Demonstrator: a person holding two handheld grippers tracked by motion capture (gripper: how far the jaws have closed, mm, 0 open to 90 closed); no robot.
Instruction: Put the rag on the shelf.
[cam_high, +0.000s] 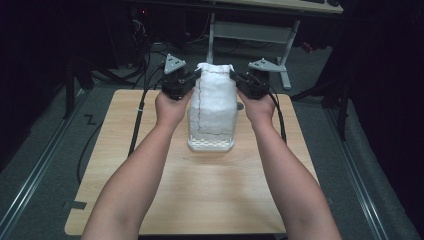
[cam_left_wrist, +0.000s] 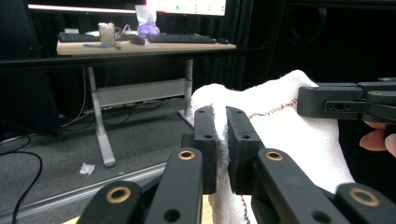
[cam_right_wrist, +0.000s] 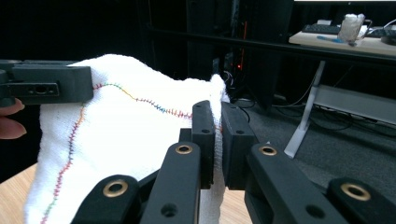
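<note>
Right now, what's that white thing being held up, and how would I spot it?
Look at the wooden table. Above its far half hangs a white towel, pinched at its top corners by the left gripper and right gripper. Its multicoloured stitched seam marks it out.

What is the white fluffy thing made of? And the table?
The towel looks like soft cotton terry: fuzzy, nubbly surface, with a coloured stitched hem seen in both gripper views. The table looks like pale wood or wood-look laminate: faint grain lines, smooth matte top.
</note>
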